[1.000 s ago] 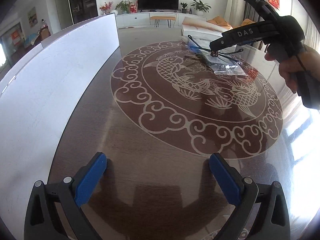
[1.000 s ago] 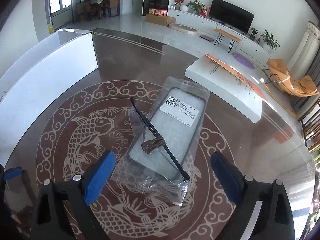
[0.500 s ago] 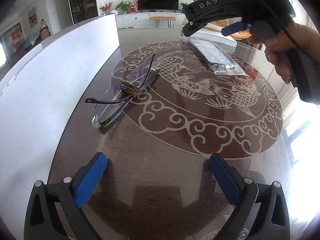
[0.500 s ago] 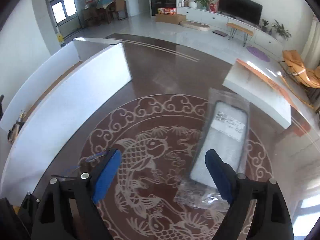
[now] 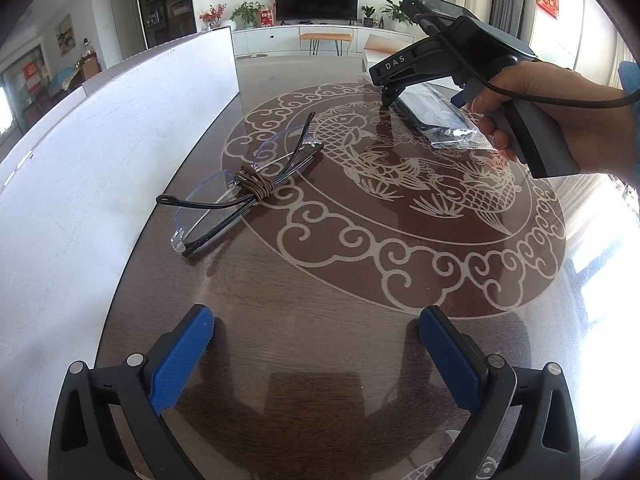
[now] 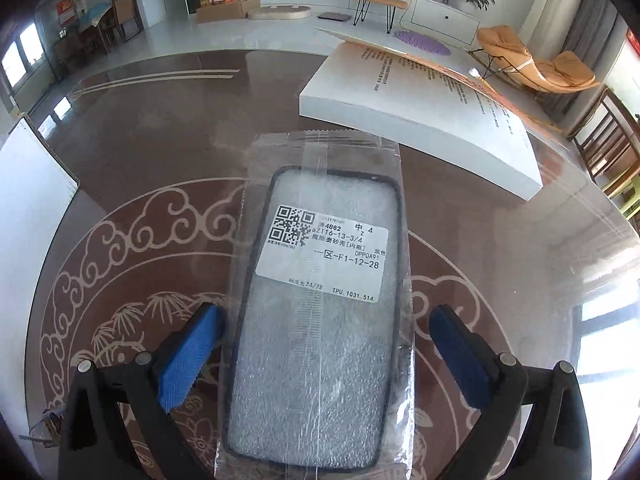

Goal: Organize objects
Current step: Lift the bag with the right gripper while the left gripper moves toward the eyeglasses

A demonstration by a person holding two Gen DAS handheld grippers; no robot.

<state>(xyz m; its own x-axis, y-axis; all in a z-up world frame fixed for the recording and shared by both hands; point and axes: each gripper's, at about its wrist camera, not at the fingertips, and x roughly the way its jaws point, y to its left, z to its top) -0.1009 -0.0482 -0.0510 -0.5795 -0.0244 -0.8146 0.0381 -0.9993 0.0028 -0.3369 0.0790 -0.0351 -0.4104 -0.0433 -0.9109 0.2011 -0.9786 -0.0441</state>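
Note:
A phone case in a clear plastic bag (image 6: 320,320) with a white label lies flat on the patterned table (image 6: 120,128). My right gripper (image 6: 326,320) points down over it, one blue pad on each side of the bag. Its jaws are opening and the pads do not press on the bag. The left wrist view shows the same bag (image 5: 436,114) under that gripper, held by a hand (image 5: 560,120). Folded glasses (image 5: 244,188) tied with a brown cord lie near the table's left side. My left gripper (image 5: 316,328) hangs open over bare table in front of them.
A thick white book (image 6: 420,108) lies just beyond the bag. A tall white panel (image 5: 100,140) stands along the table's left edge, close to the glasses. Chairs stand off the table's right side (image 6: 608,140).
The glasses, on the bagged case a second ago, now lie by the white panel. My right gripper swung back over the case, came lower and spread wider. The left gripper stayed put.

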